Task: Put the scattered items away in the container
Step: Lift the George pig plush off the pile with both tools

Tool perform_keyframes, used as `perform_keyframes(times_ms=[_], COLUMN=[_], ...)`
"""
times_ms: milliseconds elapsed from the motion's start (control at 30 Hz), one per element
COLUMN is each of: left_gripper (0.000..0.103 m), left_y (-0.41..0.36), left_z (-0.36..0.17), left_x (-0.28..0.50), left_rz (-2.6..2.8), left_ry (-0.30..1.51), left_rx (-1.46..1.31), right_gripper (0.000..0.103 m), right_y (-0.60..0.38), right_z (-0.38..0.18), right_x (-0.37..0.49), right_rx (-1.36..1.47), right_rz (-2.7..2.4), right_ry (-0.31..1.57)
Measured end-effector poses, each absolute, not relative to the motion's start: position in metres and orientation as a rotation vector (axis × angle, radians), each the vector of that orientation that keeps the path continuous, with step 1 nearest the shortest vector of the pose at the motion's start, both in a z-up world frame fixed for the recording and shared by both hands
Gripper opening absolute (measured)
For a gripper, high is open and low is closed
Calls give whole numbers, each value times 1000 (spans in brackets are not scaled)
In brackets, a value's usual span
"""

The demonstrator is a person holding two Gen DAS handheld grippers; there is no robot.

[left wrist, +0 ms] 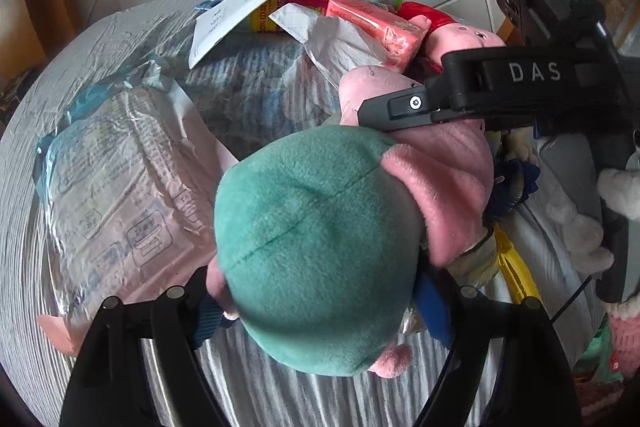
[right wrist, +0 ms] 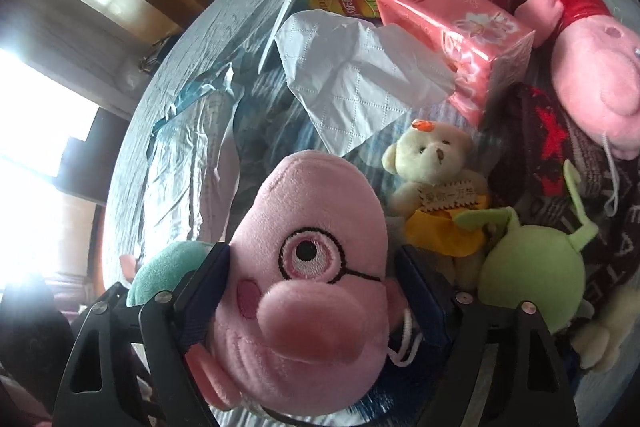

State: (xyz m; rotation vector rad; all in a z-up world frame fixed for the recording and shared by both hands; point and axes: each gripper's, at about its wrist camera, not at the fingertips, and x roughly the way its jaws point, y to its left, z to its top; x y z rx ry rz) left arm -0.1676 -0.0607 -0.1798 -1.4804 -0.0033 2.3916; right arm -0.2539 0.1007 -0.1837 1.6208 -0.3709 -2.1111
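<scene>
left wrist view: placing step. pig plush [left wrist: 316, 247] hangs inside the container [left wrist: 24, 235], over its striped floor, carried two-handed. left gripper [left wrist: 320, 303] stands wide, pads look pressed on both flanks of the green body. right gripper [right wrist: 316, 283] is wide around the pink head; 9 o'clock pad touches, 3 o'clock pad looks just clear, so i read it as let go.

next: my call, set the plush on the bare patch, open left, back both tools straight out.

around: plastic-wrapped pack [left wrist: 120, 195] at 9 o'clock, tissue pack [right wrist: 460, 39] and loose tissue sheet [right wrist: 360, 79] at 12. teddy bear [right wrist: 436, 163], green plush [right wrist: 532, 283] and knit scarf [right wrist: 548, 147] crowd 2–3 o'clock. the plush's hang loop lies against the right pad, could snag.
</scene>
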Motion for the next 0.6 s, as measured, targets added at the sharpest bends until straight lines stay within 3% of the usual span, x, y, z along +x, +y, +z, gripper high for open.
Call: perform_keyframes(times_ms=[33, 133, 600], left_gripper=[79, 77, 76], left_y=[-61, -58, -65], left_z=[-178, -169, -95], left_x=[-167, -165, -122], left_rz=[2401, 2429, 2527], left_ry=[-20, -25, 76], left_rx=[-1483, -1475, -1263], right_gripper=[69, 65, 65], right_y=[100, 95, 93], right_z=[-185, -170, -81], right_x=[-254, -246, -190], right_rx=[1610, 1557, 1263], right_rz=[-2102, -2154, -2318], right_ry=[-392, -331, -291])
